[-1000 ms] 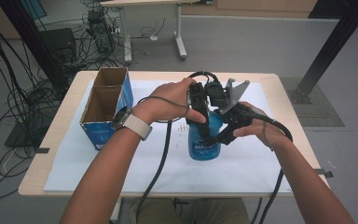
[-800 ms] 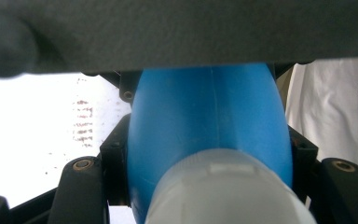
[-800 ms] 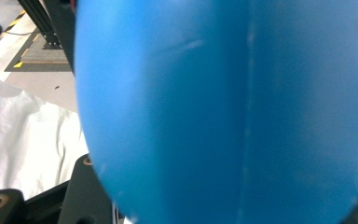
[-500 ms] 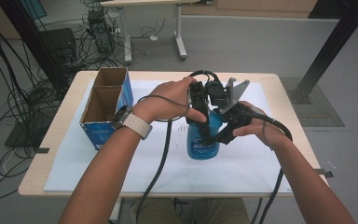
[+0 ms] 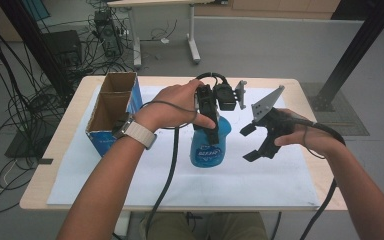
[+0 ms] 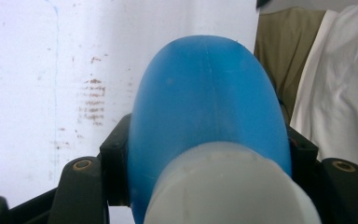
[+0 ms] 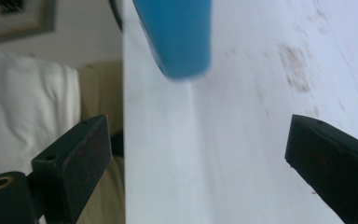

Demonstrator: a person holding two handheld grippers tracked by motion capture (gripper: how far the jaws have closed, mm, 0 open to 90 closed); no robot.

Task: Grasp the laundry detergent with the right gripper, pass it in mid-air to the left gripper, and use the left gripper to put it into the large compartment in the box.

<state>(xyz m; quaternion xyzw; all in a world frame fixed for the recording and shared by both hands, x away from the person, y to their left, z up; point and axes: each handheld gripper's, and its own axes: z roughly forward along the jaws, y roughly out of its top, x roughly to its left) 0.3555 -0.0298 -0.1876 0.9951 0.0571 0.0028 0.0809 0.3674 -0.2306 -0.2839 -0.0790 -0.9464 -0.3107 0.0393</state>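
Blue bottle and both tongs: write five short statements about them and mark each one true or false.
1. The left tongs are clamped on the blue bottle. True.
2. The right tongs grip the bottle. False: their jaws have just been opening, stand wide, with nothing between them, beside the bottle.
3. The cardboard box is open-topped. True.
4. The bottle sits inside the box. False: it is on the white sheet, right of the box.
5. The bottle has a white cap. True.
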